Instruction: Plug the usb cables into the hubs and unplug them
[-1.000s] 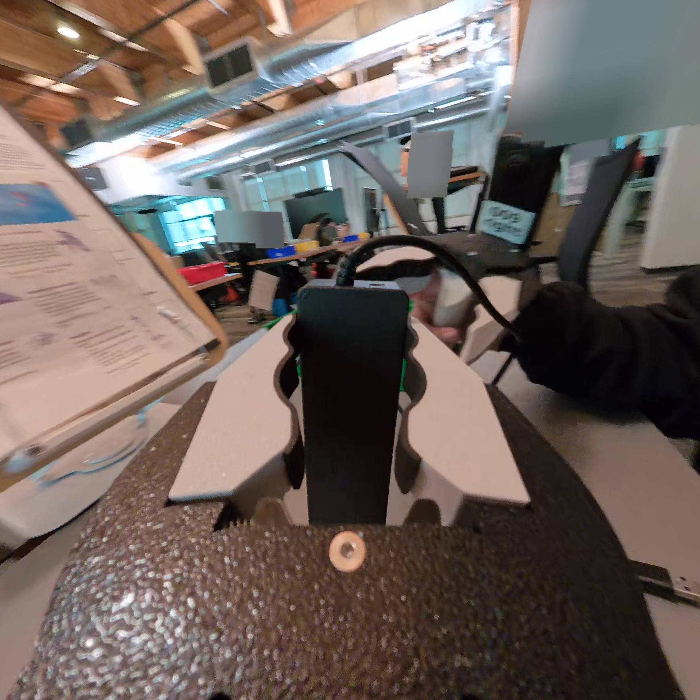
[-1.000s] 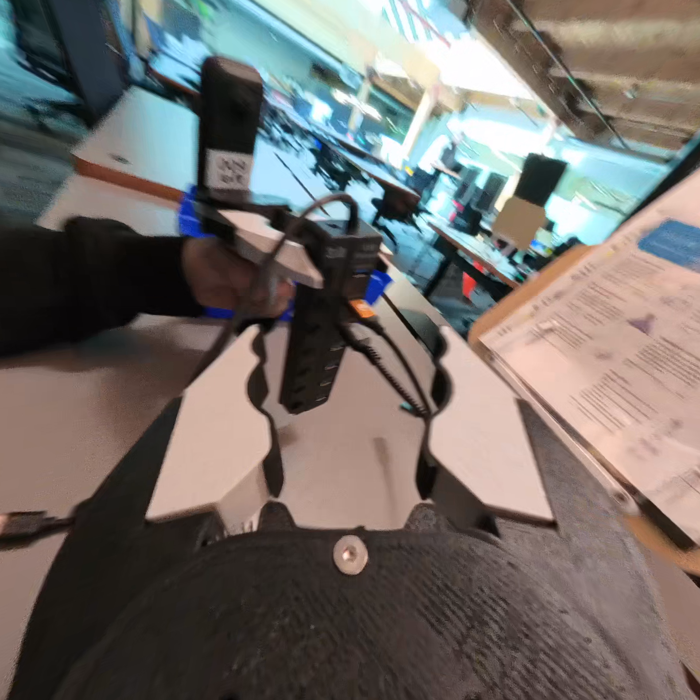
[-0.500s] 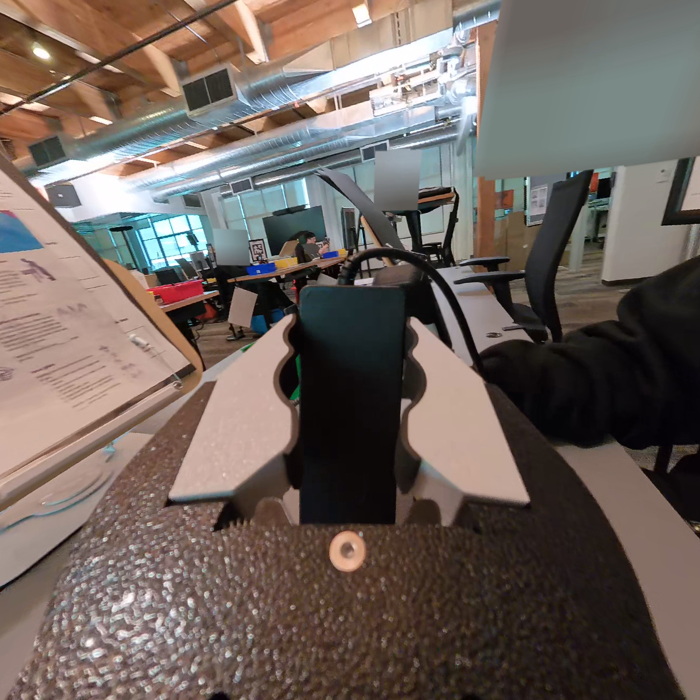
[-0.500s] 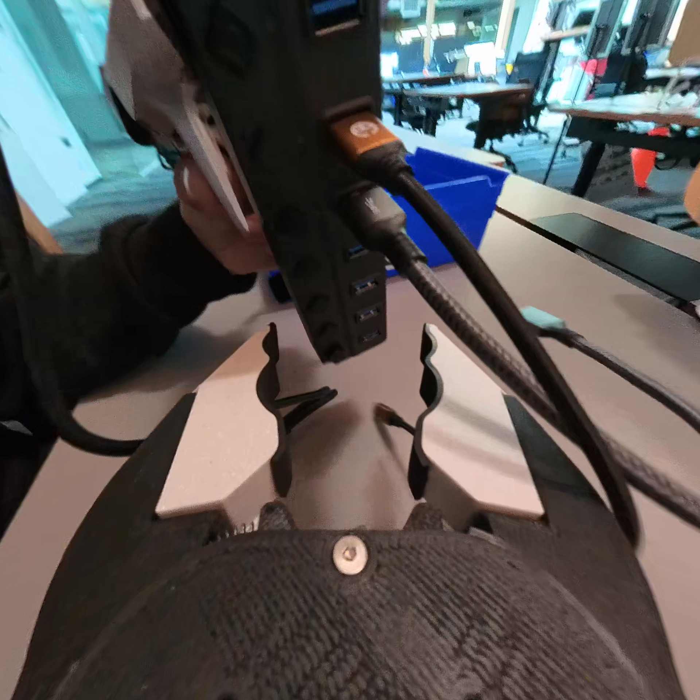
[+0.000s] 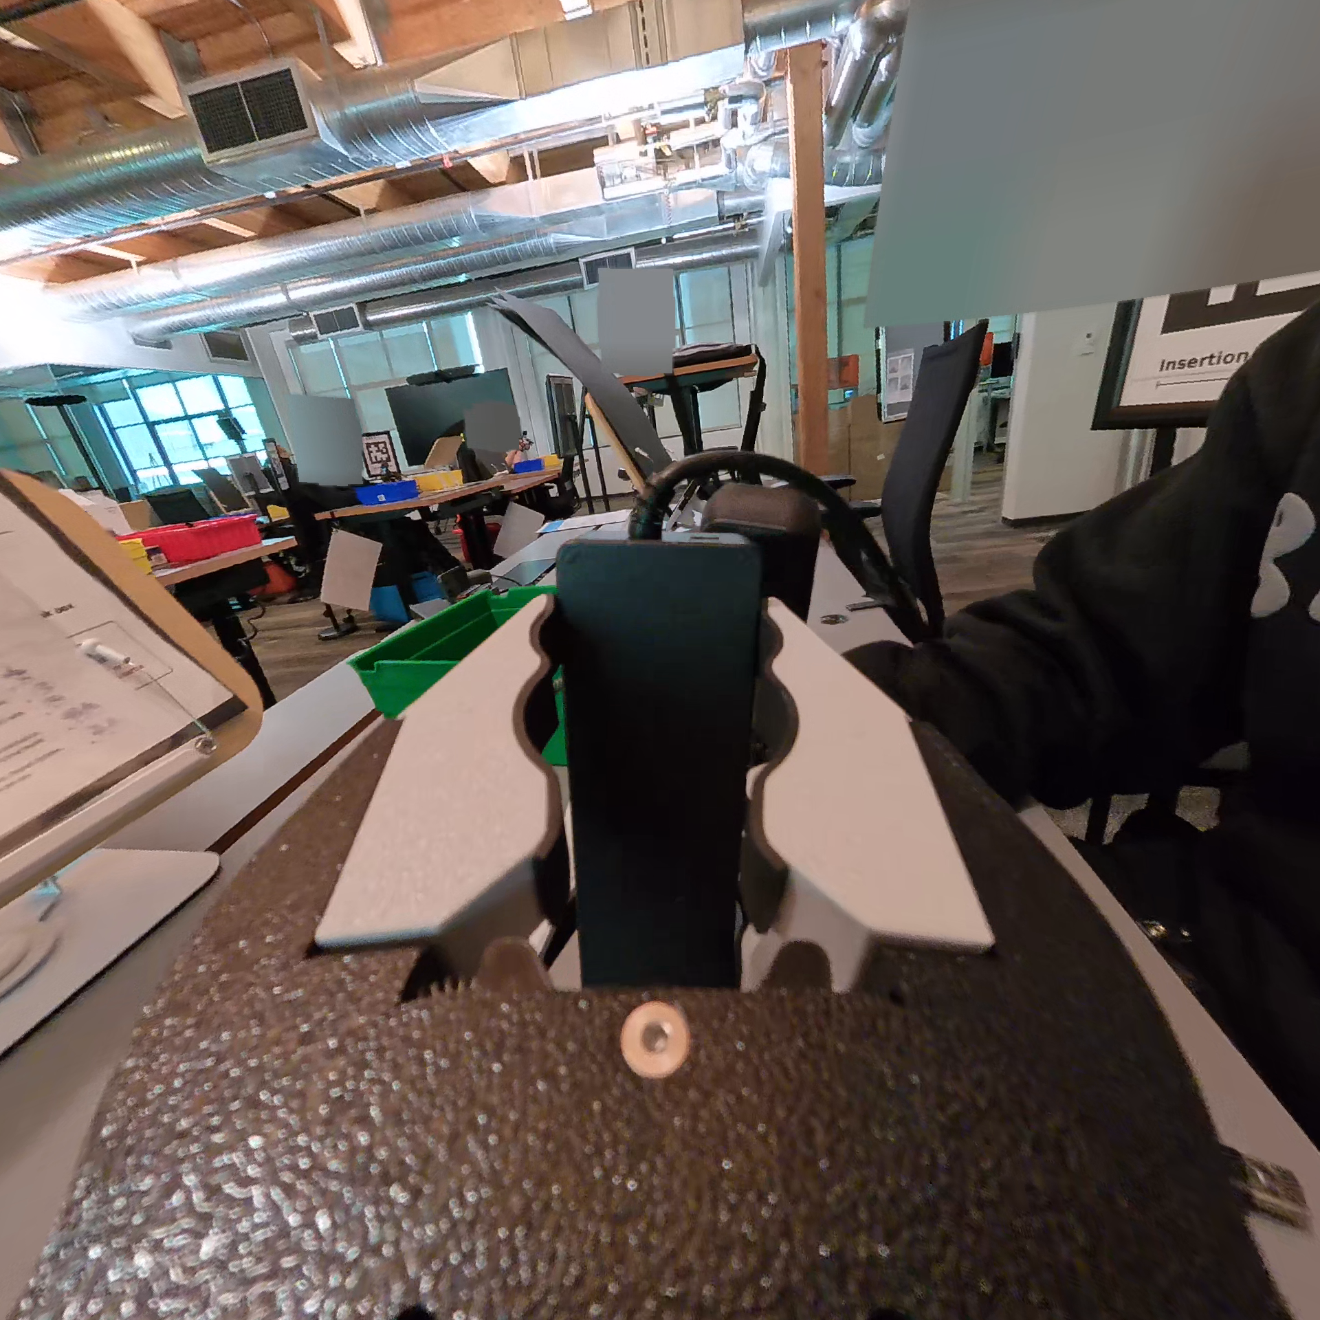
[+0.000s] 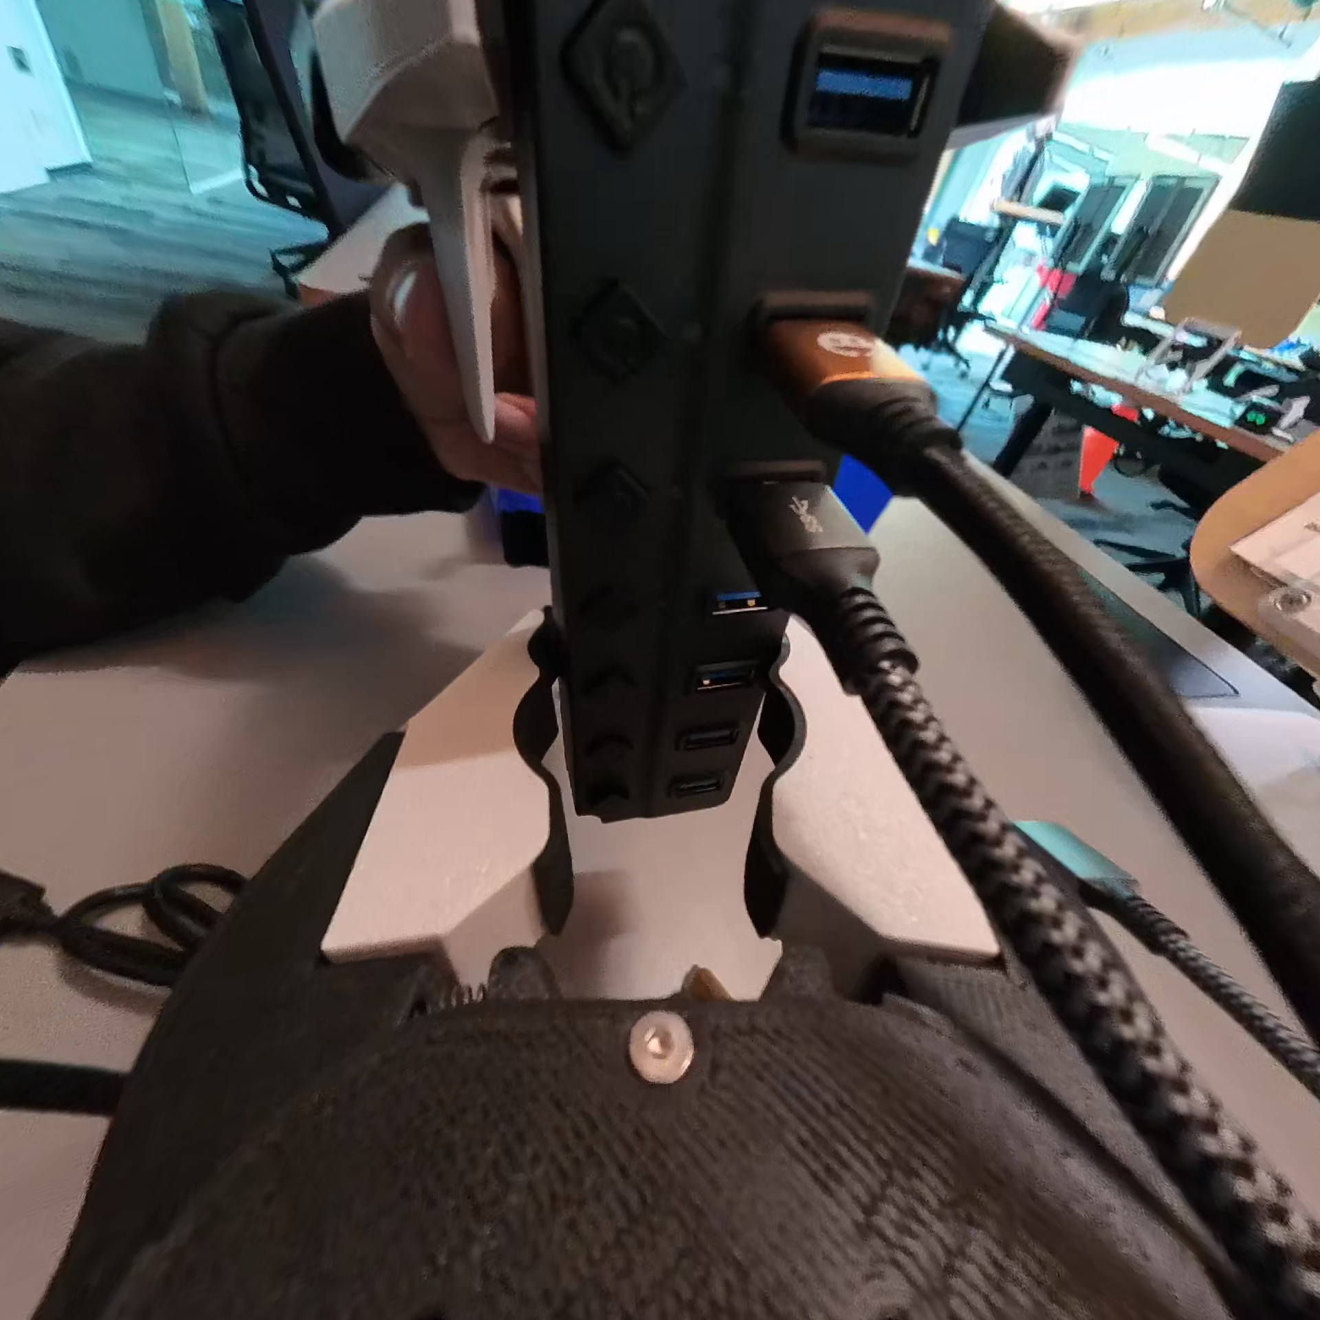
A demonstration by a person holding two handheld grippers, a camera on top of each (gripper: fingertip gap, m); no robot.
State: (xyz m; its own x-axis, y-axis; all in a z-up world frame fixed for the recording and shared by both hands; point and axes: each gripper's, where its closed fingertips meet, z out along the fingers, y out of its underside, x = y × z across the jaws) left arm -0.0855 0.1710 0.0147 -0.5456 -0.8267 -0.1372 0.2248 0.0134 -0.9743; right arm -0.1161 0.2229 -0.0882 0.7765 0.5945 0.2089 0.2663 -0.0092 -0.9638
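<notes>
Framed sign [image 5: 1178,371] at 2 o'clock is showing printed words; orange plug [image 6: 828,357] is wearing a small logo.

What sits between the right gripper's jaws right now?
In the right wrist view, the lower end of the black USB hub sits between the right gripper jaws; the left gripper clamps its upper part.

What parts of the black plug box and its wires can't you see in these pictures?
- Left wrist view: the hub's port side faces away; only its plain back shows.
- Right wrist view: the hub's top runs off the upper edge.
- Right wrist view: the braided cable and the orange-plug cable leave the frame, far ends unseen.
</notes>
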